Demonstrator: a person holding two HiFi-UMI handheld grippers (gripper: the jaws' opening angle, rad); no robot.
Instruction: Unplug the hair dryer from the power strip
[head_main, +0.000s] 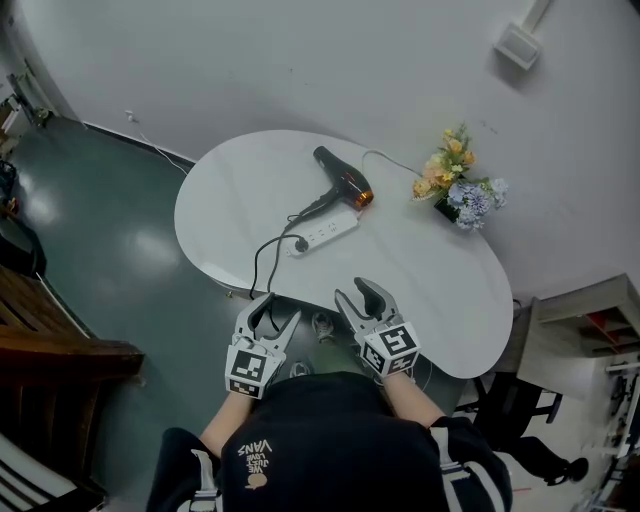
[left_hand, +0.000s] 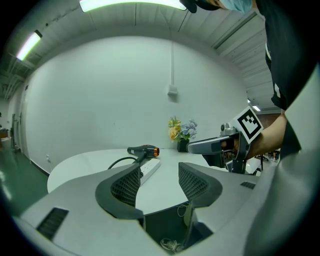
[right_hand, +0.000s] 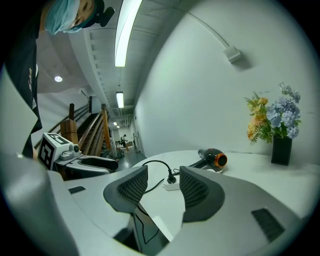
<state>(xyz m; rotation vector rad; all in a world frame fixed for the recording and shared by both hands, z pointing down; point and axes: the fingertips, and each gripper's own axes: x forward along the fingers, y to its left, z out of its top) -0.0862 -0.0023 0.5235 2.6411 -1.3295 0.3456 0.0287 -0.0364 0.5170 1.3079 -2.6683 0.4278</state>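
Hovering at the table (head_main: 420, 270) edge, the left gripper (head_main: 275, 310) and right gripper (head_main: 352, 290) show jaws spread, empty; ahead, the plug (head_main: 300, 244) of the hair dryer (head_main: 342, 182) sits in the power strip (head_main: 325, 233).

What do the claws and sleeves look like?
The left claw and right claw match: pale grey shells, dark mesh-textured pads, each backed by a white cube with black square markers. The person wears a black top with white-striped sleeves.
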